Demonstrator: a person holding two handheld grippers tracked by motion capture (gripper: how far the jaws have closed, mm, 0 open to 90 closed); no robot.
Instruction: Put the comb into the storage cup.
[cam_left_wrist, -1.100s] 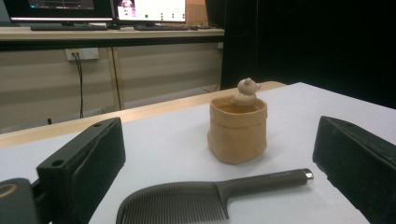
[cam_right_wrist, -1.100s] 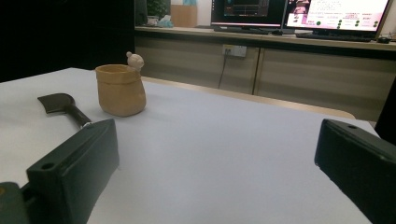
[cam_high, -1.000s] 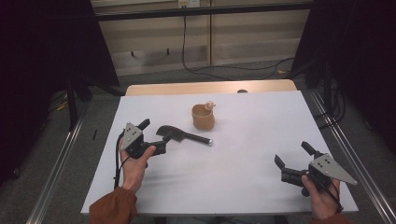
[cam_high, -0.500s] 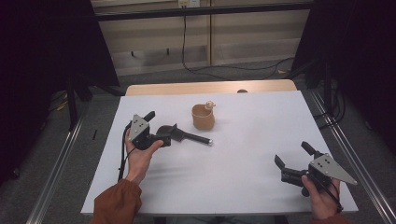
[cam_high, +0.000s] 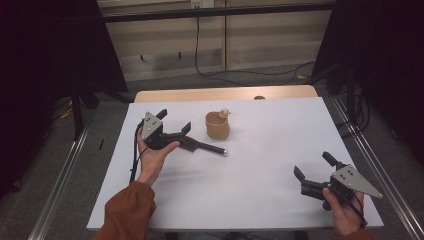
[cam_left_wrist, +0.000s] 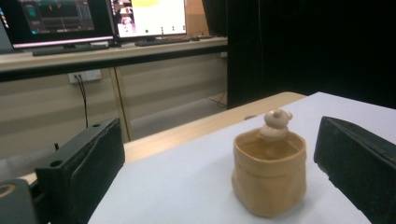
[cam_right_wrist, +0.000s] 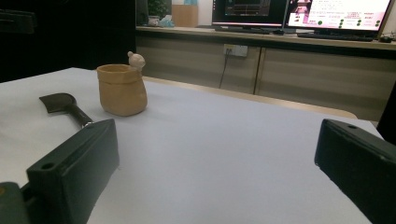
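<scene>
Cup (cam_high: 217, 125): sitting upright on the white table (cam_high: 280, 150), a small bear figure perching on its far rim; a black scoop (cam_high: 200, 146) is lying just beside it.
Left gripper (cam_high: 175, 123): jaws standing wide apart, lining up on the cup.
Right gripper (cam_high: 312, 167): jaws apart, waiting well off.
Handling: looking stiff, glazed, likely slippery and breakable.
Hold: squeezing the body below the rim, avoiding the bear.
</scene>
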